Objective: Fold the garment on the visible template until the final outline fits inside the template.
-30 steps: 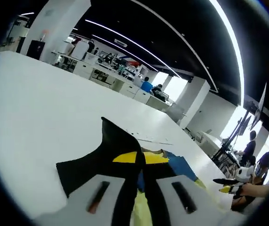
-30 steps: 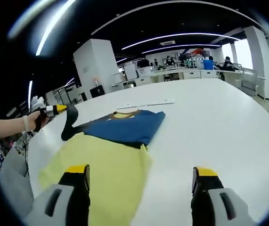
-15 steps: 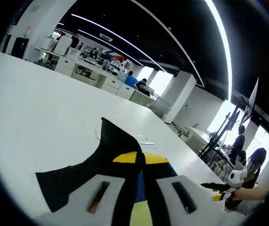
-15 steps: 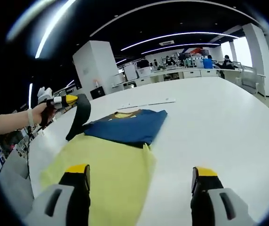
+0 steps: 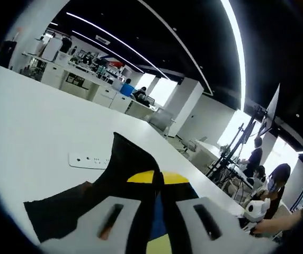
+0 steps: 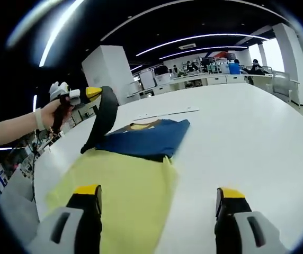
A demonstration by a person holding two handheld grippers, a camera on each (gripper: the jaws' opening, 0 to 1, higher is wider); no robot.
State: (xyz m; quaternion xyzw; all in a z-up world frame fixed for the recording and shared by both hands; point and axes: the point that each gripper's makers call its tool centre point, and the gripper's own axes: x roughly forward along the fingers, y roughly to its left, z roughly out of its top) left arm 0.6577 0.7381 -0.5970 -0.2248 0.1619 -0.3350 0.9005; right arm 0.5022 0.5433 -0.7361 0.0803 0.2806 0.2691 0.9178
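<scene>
Yellow cloth sits nearest in the right gripper view, a flat panel of the garment (image 6: 125, 193) spread on the white table (image 6: 247, 137), with the right gripper (image 6: 157, 203) hanging over it, jaws spread wide and holding nothing. Just past the yellow, a navy part is folded over on top. No clear template outline that I can make out, so can't say if it fits yet.

Off to the left, the left gripper (image 6: 90, 94) is up in the air, clenched on a black sleeve (image 6: 101, 119) that drapes down to the garment. In the left gripper view the jaws are pinched on that same black fabric (image 5: 114, 174), which rises between them and trails off to the side.

Stuff looks thin, light and totally floppy, so I'd guess it'll sag and slide if you only hold one point. I'd pinch edges or corners, and lay it down slow so it doesn't bunch.

Further back: a strip (image 6: 167, 112) on the table, then desks and people.
</scene>
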